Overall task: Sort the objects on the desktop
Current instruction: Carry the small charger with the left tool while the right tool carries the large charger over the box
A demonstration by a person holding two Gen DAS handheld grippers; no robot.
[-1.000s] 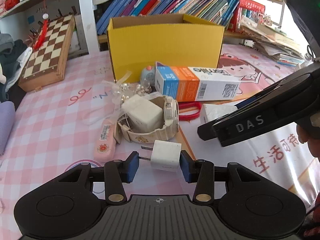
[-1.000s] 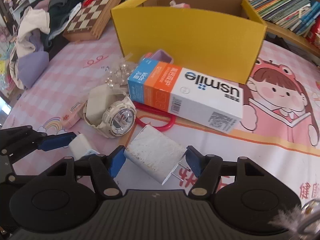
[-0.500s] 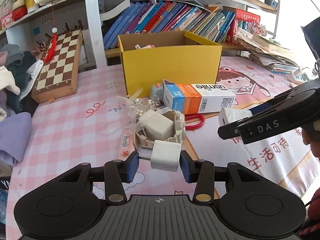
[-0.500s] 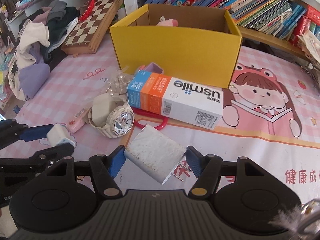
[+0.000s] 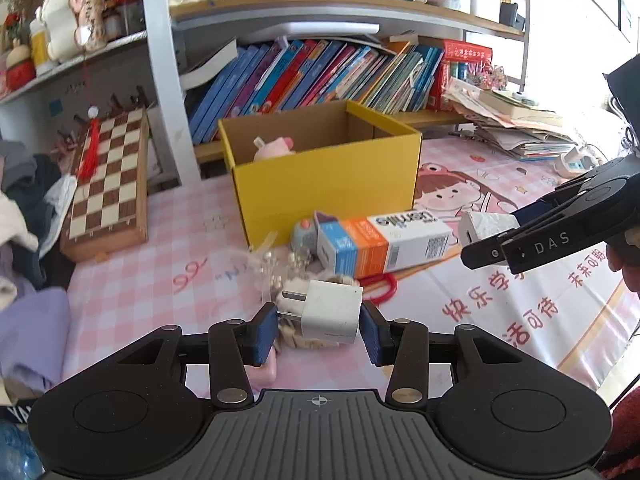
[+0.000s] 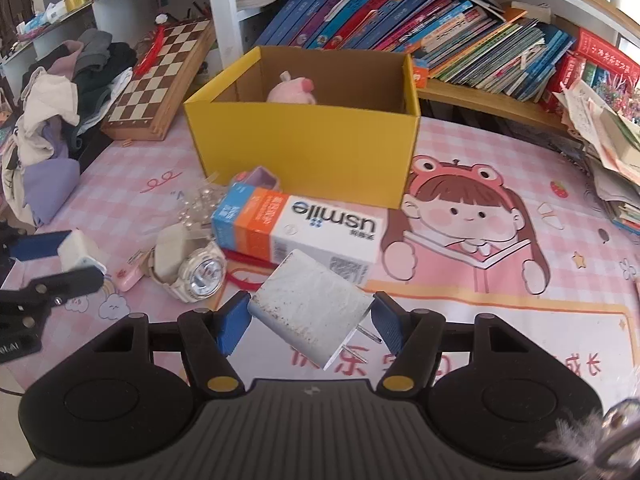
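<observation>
My left gripper (image 5: 318, 334) is shut on a small white plug charger (image 5: 328, 314), held above the table in front of the yellow cardboard box (image 5: 324, 184). My right gripper (image 6: 310, 326) is shut on a bigger scuffed white charger (image 6: 308, 306), prongs to the right, also lifted. It also shows in the left wrist view (image 5: 486, 226). The yellow box (image 6: 304, 148) is open with a pink plush toy (image 6: 292, 90) inside. A blue, orange and white usmile carton (image 6: 296, 228) lies in front of the box.
A cream watch (image 6: 196, 272) around a white block, a pink tube (image 6: 130, 274), clear beads (image 6: 200, 204), a red-handled item (image 6: 244, 270) and a small lilac thing (image 6: 260, 178) lie on the pink cloth. A chessboard (image 6: 164, 76), clothes and bookshelves stand behind.
Both grippers have risen and drawn back from the table with their chargers held. The box's inside and the plush toy have come into view.
</observation>
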